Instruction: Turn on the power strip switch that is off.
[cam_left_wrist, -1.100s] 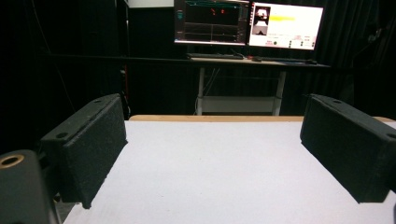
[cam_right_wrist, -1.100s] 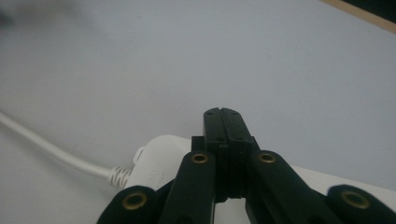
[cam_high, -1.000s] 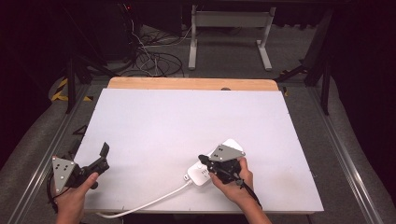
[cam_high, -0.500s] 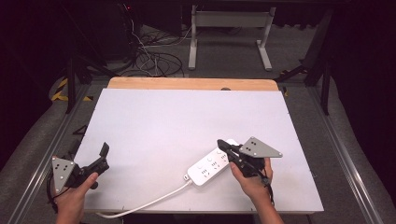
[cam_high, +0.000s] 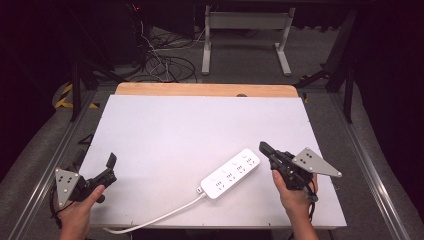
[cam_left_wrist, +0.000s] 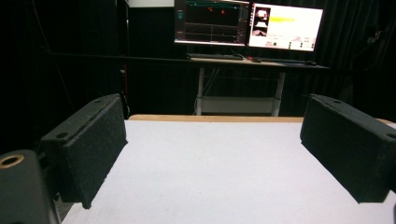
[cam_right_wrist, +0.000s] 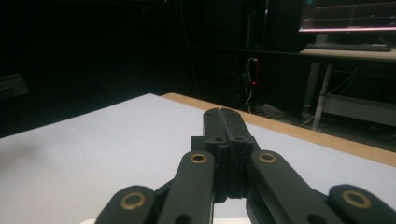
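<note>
Lower centre of the high view, the white plastic power strip (cam_high: 230, 173) lies flat on the white counter (cam_high: 200, 130), rigid, probably light and slick, best pinched across its narrow sides, right tool (cam_high: 263, 148) clenched empty just beside it, left tool (cam_high: 111, 161) released wide.

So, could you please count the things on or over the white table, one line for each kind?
White plastic power strip with a white cable: 1
Black two-jaw gripper held in a hand: 2, left gripper open, right gripper shut with nothing held
Total: 3
</note>
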